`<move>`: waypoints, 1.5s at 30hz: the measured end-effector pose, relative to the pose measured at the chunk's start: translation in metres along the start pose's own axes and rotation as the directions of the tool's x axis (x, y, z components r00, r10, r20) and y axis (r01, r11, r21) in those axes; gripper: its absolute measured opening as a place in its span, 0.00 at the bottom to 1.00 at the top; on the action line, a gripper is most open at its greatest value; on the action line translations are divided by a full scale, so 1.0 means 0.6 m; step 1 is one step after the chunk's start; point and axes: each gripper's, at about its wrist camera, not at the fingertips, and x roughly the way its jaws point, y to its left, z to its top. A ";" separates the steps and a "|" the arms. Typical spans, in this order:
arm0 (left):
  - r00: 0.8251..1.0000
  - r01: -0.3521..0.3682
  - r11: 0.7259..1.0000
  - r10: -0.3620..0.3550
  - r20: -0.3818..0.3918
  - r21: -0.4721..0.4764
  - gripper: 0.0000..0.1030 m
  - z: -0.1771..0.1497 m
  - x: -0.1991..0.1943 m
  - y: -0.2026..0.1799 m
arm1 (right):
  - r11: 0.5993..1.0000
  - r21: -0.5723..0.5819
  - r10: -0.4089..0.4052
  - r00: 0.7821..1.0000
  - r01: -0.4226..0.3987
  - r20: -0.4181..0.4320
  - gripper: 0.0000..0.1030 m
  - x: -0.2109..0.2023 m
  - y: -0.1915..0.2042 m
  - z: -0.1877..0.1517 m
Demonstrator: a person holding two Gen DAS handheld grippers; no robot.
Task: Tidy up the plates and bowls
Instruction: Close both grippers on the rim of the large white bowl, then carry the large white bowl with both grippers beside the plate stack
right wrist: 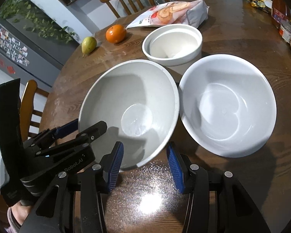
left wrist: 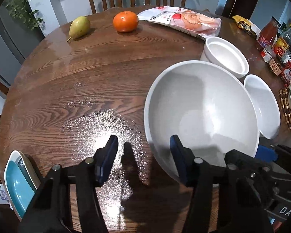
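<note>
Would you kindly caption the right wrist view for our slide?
Open right hand-held gripper faces a grey bowl, white bowl and straight-sided dish.

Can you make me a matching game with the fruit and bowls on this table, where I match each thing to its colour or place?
Things:
1. pear
2. mandarin
3. straight-sided white bowl
4. teal plate

Clues:
A. orange
B. at the table's near-left edge, beside the left tongs
C. yellow-green
D. just in front of the snack bag, with another white dish nested inside

Pairs: 1-C, 2-A, 3-D, 4-B
</note>
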 end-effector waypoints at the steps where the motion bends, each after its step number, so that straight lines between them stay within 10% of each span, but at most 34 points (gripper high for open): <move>1: 1.000 0.002 1.000 -0.002 0.000 0.003 0.49 0.000 0.001 -0.001 | 1.000 -0.007 -0.006 1.000 0.006 0.002 0.44 0.000 0.002 0.001; 10: 1.000 0.005 1.000 -0.005 -0.003 0.013 0.26 -0.003 0.002 -0.005 | 0.999 -0.046 -0.027 0.999 0.028 0.020 0.20 0.003 0.010 0.005; 45: 0.992 -0.067 0.964 0.091 0.084 -0.259 0.25 -0.102 -0.105 0.118 | 0.931 -0.364 -0.001 1.000 0.002 0.003 0.18 0.005 0.181 -0.012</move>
